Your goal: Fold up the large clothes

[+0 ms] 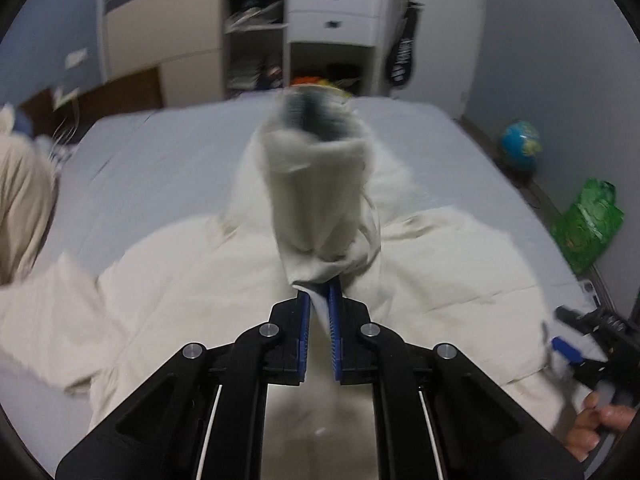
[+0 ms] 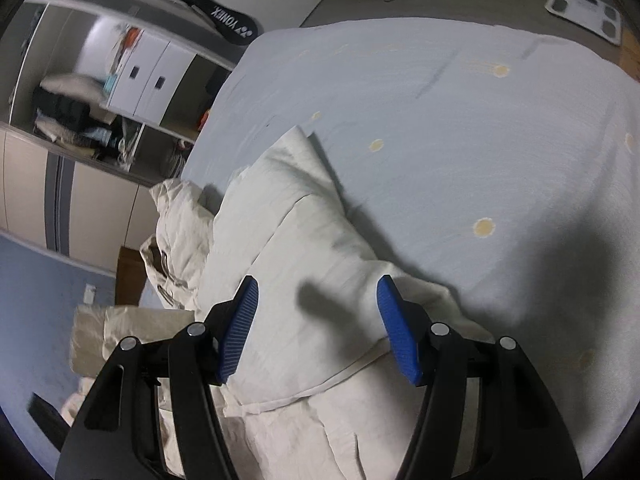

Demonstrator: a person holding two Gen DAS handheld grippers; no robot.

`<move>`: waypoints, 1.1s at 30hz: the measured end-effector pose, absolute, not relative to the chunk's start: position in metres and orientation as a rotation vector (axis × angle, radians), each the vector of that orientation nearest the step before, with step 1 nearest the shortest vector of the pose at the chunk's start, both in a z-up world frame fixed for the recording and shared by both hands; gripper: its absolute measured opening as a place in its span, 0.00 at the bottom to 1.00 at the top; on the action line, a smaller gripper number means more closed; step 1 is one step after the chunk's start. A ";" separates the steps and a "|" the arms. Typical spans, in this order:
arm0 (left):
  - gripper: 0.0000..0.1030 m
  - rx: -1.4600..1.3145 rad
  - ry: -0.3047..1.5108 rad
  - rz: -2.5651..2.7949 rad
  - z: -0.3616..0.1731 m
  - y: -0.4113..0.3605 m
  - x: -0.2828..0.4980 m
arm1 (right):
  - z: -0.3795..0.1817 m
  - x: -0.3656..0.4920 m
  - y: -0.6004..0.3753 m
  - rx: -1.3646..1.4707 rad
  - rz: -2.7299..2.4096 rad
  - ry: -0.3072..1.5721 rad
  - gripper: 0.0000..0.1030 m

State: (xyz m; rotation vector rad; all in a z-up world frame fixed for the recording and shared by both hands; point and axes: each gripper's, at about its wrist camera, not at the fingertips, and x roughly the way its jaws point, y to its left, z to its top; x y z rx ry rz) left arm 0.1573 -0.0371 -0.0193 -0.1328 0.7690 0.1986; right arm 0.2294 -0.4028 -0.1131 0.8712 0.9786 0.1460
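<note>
A large cream garment (image 1: 440,264) lies spread on the pale blue bed (image 1: 168,148). My left gripper (image 1: 319,292) is shut on a sleeve of it (image 1: 320,200), which hangs lifted and blurred in front of the camera. My right gripper (image 2: 316,292) is open and empty, just above a folded part of the same garment (image 2: 288,240); it also shows at the right edge of the left wrist view (image 1: 576,344), held by a hand (image 1: 596,420).
A wardrobe with white drawers (image 1: 332,12) and open shelves stands beyond the bed. A globe (image 1: 520,144) and a green bag (image 1: 588,224) sit on the floor at the right. A scale (image 2: 584,12) lies on the floor. Another cream cloth (image 1: 24,200) is at the left.
</note>
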 end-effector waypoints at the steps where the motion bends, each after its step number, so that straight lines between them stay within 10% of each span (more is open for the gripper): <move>1: 0.09 -0.141 0.787 0.221 -0.027 -0.029 0.153 | -0.112 0.230 -0.400 0.847 0.155 0.981 0.57; 21: 0.17 -0.249 1.015 0.233 -0.108 0.037 0.081 | -0.102 0.224 -0.333 0.348 0.241 1.020 0.62; 29: 0.76 -0.248 0.936 0.259 -0.065 0.058 0.056 | -0.104 0.211 -0.309 0.134 0.230 1.013 0.67; 33: 0.84 -0.234 0.903 0.261 -0.041 0.066 0.047 | -0.099 0.198 -0.302 0.057 0.241 1.012 0.67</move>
